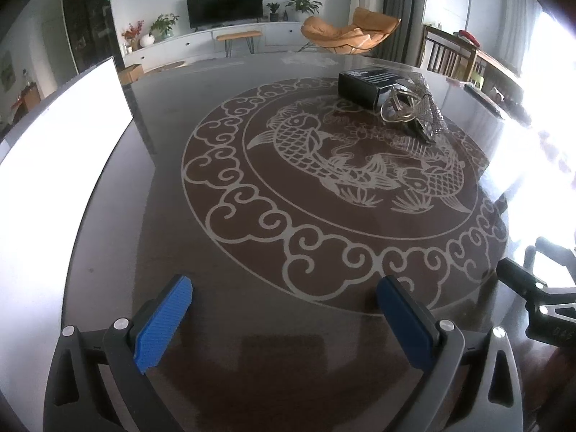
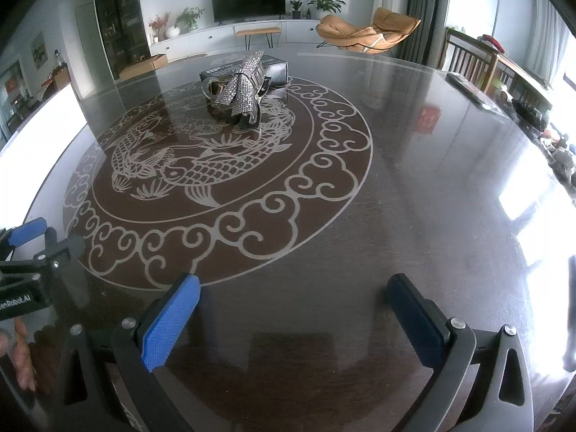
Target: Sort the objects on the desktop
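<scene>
Table, dark and glossy, filling most of both views, with a pale fish-and-cloud medallion inlaid at its middle. White panel standing along the table's left edge, bright and featureless. Beyond the far rim, a living room: orange lounge chair, black television on a long white cabinet, potted plants to either side, wooden chair at the right.

Left gripper low over the near edge of the table, blue pads spread wide apart, nothing between them, bare tabletop showing through the gap. Right gripper likewise low over the near edge, blue pads equally far apart and holding nothing. Each visible from the other's camera: part of the right one at the lower right of the left view, part of the left one at the lower left of the right view, with a bit of a hand beneath it.

Black box lying flat on the far part of the medallion, well apart from both grippers. Sparkly silver mesh piece draped just in front of the box and touching it, over a dark item too small to identify. Loops of clear or metallic wire beside the mesh, in the same heap; exact nature impossible to tell.
</scene>
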